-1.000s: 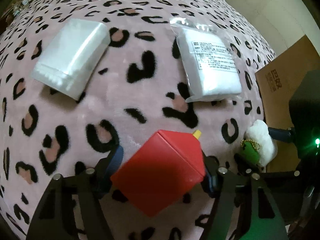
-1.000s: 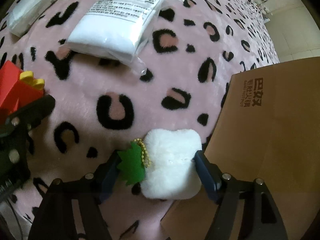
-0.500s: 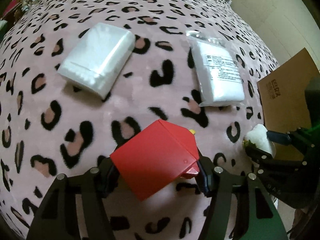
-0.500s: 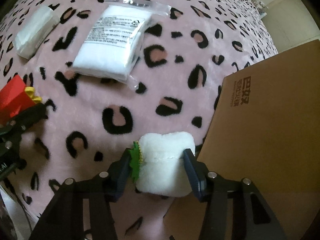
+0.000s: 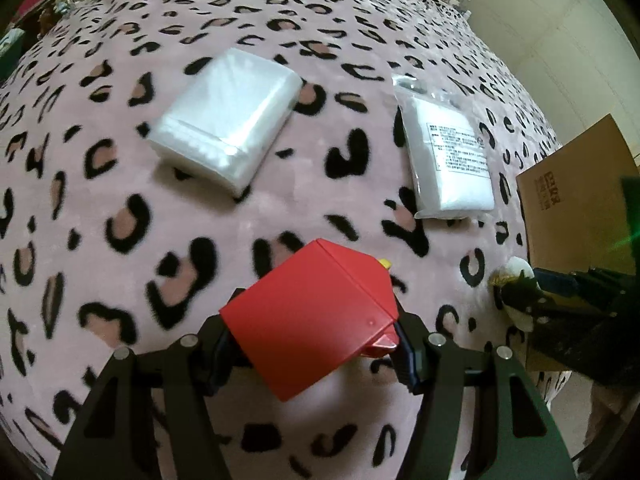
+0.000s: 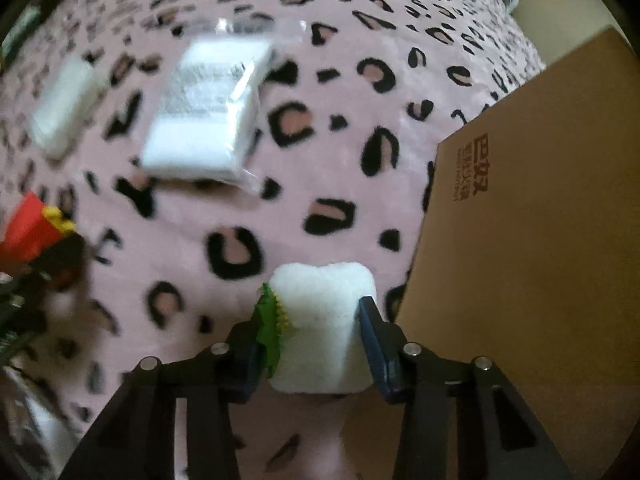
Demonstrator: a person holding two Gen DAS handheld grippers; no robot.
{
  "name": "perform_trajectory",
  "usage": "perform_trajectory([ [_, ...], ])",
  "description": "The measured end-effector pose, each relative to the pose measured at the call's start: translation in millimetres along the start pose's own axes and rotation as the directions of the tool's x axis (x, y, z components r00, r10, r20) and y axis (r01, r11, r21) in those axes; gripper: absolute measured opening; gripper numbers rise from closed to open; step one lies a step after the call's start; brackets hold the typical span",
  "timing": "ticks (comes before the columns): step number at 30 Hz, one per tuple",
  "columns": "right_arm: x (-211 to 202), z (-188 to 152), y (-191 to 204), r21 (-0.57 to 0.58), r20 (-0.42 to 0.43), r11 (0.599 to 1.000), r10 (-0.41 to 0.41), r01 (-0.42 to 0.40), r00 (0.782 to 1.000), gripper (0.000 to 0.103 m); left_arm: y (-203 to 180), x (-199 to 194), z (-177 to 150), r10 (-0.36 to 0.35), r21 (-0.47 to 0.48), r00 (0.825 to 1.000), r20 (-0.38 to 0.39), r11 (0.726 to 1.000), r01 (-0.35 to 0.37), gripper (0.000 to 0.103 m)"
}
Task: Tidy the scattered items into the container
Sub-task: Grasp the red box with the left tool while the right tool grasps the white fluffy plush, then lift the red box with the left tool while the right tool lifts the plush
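Note:
A red box (image 5: 316, 320) with a yellow tip sits tilted between the pads of my left gripper (image 5: 314, 340), which is shut on it above the leopard-print blanket (image 5: 200, 220). My right gripper (image 6: 310, 320) has its jaws closing on a white plush (image 6: 320, 320) with a green leaf tag (image 6: 268, 320); both pads press its sides and it hangs off the blanket. The brown cardboard box (image 6: 532, 240) stands just right of the plush. In the left wrist view the right gripper (image 5: 520, 296) and plush (image 5: 516, 270) show beside the cardboard box (image 5: 576, 208).
Two white items lie on the blanket farther off: a clear plastic bag (image 5: 228, 120) at left and a labelled packet (image 5: 448, 160) nearer the box. The right wrist view shows the packet (image 6: 208, 112) and the bag (image 6: 64, 108), blurred. The blanket's edge drops off behind the box.
The right jaws narrowed from wide around the plush to pressing on it, and lifted it. The left gripper rose with the red box, so the blanket looks farther away.

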State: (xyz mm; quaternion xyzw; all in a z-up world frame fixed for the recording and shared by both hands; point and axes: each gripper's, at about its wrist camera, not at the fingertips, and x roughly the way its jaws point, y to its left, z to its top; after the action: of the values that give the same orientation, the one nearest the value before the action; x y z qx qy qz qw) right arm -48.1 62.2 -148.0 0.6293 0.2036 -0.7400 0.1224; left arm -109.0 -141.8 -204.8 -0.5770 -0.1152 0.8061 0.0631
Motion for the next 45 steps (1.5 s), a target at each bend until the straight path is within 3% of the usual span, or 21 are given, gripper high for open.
perform_trajectory([
  [8, -32, -10, 21, -0.01, 0.021, 0.986, 0.166, -0.166, 0.986, 0.034, 20, -28, -16, 0.031, -0.021, 0.999, 0.008, 0.999, -0.031, 0.064],
  [13, -33, -13, 37, -0.042, 0.009, 0.989, 0.145, -0.144, 0.989, 0.034, 38, -42, -26, 0.055, -0.05, 0.998, 0.012, 0.997, -0.055, 0.064],
  [17, -22, -14, 36, -0.038, -0.022, 0.997, 0.061, -0.062, 0.998, 0.035, 44, -48, -31, 0.059, -0.059, 0.998, 0.018, 0.997, -0.057, 0.064],
  [20, -8, -13, 38, -0.044, -0.069, 0.998, 0.032, -0.035, 0.997, 0.053, 43, -49, -32, 0.048, -0.062, 0.999, 0.02, 0.997, -0.047, 0.064],
  [21, 0, -13, 40, -0.054, -0.097, 0.999, -0.003, -0.003, 0.995, 0.055, 43, -49, -32, 0.044, -0.063, 0.999, 0.02, 0.997, -0.042, 0.064],
  [24, 20, -14, 44, -0.058, -0.16, 0.998, -0.005, -0.004, 0.987, 0.058, 41, -48, -32, 0.034, -0.063, 0.999, 0.016, 0.997, -0.033, 0.064],
  [28, 12, -19, 35, 0.03, -0.087, 0.997, 0.071, -0.069, 0.994, 0.055, 38, -48, -34, 0.032, -0.051, 0.999, 0.016, 0.998, -0.032, 0.064],
  [33, -13, -31, 35, 0.063, -0.034, 0.986, 0.159, -0.157, 0.987, 0.053, 39, -50, -36, 0.035, -0.05, 0.999, 0.018, 0.998, -0.034, 0.064],
  [42, -88, -51, 69, -0.02, 0.083, 0.974, 0.226, -0.225, 0.971, 0.053, 37, -79, -44, 0.049, -0.041, 0.997, 0.059, 0.998, -0.047, 0.064],
  [43, -74, -29, 38, -0.033, 0.095, 0.973, 0.232, -0.23, 0.968, 0.053, 37, -83, -45, 0.051, -0.04, 0.997, 0.063, 0.998, -0.049, 0.064],
  [44, -87, 12, 16, -0.045, 0.104, 0.971, 0.238, -0.234, 0.966, 0.053, 37, -87, -46, 0.053, -0.04, 0.996, 0.065, 0.998, -0.051, 0.064],
  [45, -84, 26, 19, -0.055, 0.112, 0.97, 0.243, -0.238, 0.964, 0.053, 36, -90, -47, 0.055, -0.038, 0.996, 0.069, 0.998, -0.053, 0.064],
])
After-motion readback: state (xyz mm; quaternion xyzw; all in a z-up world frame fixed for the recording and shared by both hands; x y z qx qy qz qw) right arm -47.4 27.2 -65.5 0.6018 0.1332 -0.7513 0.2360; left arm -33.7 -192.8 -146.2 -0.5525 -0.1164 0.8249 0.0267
